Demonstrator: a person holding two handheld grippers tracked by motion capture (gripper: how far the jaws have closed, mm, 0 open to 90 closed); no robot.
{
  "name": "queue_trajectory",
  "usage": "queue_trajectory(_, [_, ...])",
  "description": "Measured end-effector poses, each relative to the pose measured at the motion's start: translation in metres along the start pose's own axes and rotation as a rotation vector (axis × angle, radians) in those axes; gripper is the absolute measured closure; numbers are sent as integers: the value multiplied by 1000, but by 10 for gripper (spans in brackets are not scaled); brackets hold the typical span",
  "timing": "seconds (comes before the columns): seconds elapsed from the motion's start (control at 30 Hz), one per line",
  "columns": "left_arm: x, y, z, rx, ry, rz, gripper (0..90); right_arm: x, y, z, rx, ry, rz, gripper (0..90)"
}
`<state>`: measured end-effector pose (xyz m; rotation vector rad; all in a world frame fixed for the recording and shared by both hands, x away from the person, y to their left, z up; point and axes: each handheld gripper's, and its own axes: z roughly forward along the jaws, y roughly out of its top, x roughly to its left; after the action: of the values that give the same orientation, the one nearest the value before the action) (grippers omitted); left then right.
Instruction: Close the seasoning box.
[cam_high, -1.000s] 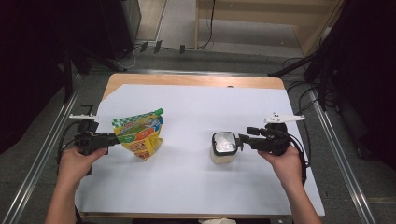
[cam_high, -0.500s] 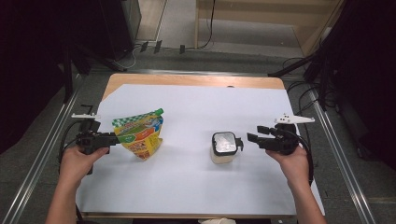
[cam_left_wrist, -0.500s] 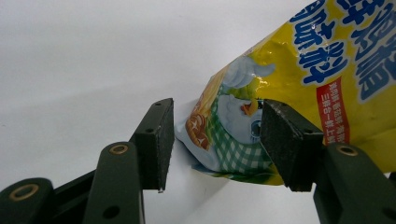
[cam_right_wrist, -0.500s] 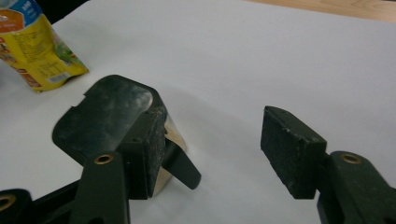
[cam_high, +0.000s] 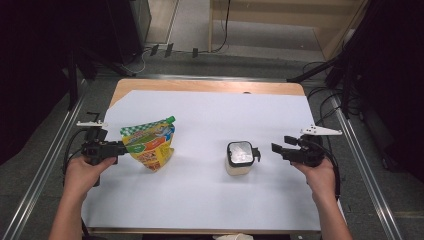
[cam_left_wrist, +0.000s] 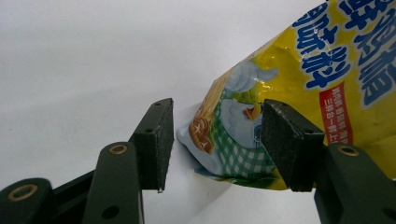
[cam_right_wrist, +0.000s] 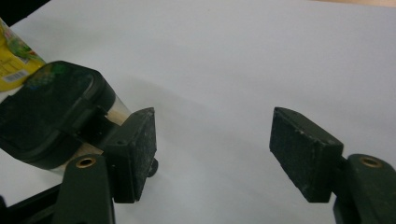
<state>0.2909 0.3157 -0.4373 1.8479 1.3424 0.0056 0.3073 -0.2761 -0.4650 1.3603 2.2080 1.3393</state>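
The container (cam_high: 240, 158) stands right of centre on the white sheet (cam_high: 210, 210), set down: the right gripper (cam_high: 276, 149), just beside it, has just been opening its jaws, nothing between them. At the left, the left gripper (cam_high: 121, 147) has its jaws open around the snack pouch (cam_high: 149, 145) edge, not pressing; the pouch looks yet to be handled.

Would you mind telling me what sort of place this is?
Probably a lab recording station: a table under white paper, metal rails beside it, cables on the floor.

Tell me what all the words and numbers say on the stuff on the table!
Yellow and green plastic pouch: big blue Chinese characters at the top, cut off by the picture's edge, not fully readable.
Same pouch, red label: white Chinese characters, too small to read.
Same pouch in the right gripper view: a barcode, digits too blurred.
Clear container with a black lid: no writing visible.
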Motion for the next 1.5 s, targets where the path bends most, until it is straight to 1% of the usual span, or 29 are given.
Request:
queue_trajectory(0.17, [1,0,1,-1,5,-3,448,-6,-7,2,2,-32,-5,304])
queue_trajectory(0.33, [3,1,2,-5,1,-7,442,-10,-12,5,14,-36,8,297])
queue_trajectory(0.4, [3,1,2,-5,1,-8,440,-10,-13,6,23,-42,5,296])
queue_trajectory(0.67, [3,1,3,-3,-3,-12,432,-9,-17,11,44,-40,6,285])
queue_trajectory(0.8, [3,1,2,-3,-4,-12,429,-9,-18,13,46,-42,-3,285])
queue_trajectory(1.5, [4,1,1,-4,-6,-15,410,-7,-18,15,55,-46,-13,285])
